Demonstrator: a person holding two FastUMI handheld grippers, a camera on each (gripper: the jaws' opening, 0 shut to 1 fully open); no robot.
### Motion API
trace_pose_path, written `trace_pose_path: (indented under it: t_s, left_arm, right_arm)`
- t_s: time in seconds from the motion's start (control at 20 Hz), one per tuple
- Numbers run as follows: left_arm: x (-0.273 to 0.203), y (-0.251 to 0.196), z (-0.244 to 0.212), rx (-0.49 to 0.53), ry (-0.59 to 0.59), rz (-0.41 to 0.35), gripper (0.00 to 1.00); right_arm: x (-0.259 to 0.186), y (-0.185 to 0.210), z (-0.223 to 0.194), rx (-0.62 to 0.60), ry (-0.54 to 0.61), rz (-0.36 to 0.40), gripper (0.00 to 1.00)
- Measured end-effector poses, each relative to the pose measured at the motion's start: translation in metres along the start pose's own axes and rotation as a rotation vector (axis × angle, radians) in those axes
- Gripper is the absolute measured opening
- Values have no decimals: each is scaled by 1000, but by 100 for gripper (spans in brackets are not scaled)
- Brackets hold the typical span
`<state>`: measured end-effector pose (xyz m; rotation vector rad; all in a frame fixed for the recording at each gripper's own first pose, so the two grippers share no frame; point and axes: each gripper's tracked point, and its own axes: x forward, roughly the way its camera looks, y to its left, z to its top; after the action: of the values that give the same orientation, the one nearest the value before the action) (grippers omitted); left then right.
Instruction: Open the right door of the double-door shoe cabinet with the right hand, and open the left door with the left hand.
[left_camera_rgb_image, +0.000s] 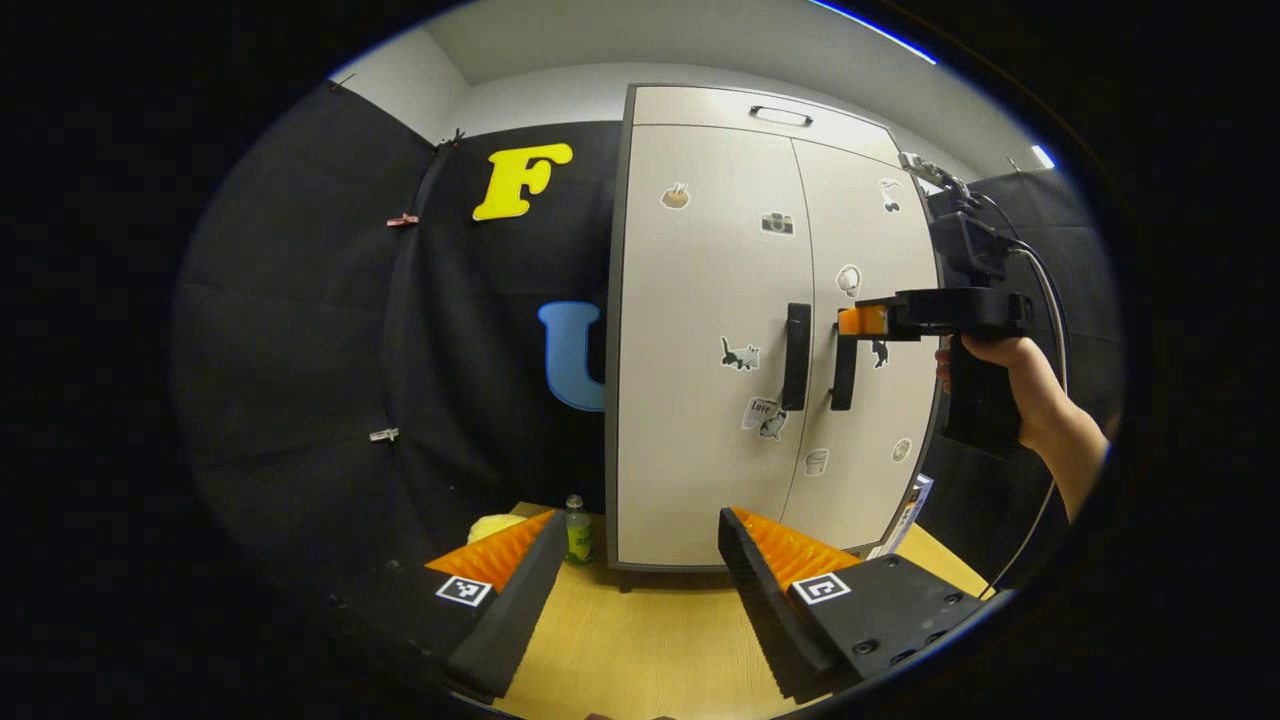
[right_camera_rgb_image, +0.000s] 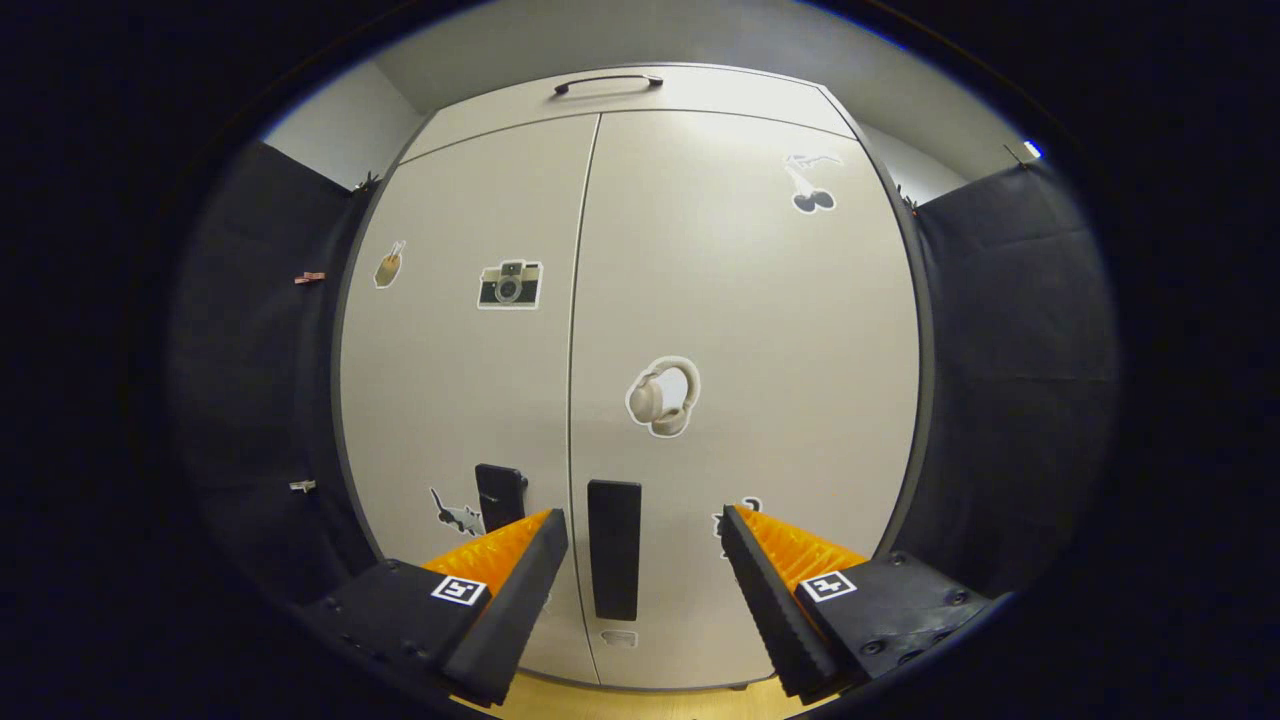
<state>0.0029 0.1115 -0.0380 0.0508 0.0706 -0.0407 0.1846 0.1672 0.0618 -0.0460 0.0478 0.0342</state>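
The right gripper (right_camera_rgb_image: 640, 560) straddles the right door's handle (right_camera_rgb_image: 613, 548), jaws wide, nothing gripped; the left gripper (left_camera_rgb_image: 635, 570) waits back, open and empty, facing the cabinet (left_camera_rgb_image: 700, 450)

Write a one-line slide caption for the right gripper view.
Open right gripper straddles the right door handle of the closed shoe cabinet.

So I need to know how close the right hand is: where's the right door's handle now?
In the right gripper view the right handle stands low on the right door, between the open right gripper's fingers, beside the door seam.
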Motion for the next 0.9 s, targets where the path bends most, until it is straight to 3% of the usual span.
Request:
trace_pose_path:
  t_s: [0.3, 0.5, 0.55, 0.7, 0.75, 0.9]
  left_arm:
    - [1, 22, -7, 2, 3, 5, 94]
    - [-3, 23, -11, 13, 0, -27, 93]
    - [-5, 24, -12, 16, -2, -34, 93]
    - [-10, 25, -13, 44, -17, -60, 94]
    - [-11, 27, -14, 58, -23, -64, 94]
    - [-14, 31, -16, 78, -27, -62, 93]
  right_arm:
    - [25, 5, -22, 24, 63, -20, 94]
    - [31, 8, -34, 70, 114, -31, 74]
    - [32, 7, -37, 74, 131, -37, 54]
    - [38, 10, -41, 85, 139, -23, 49]
    - [32, 11, -42, 71, 143, -24, 36]
    - [32, 12, -40, 62, 128, -26, 36]
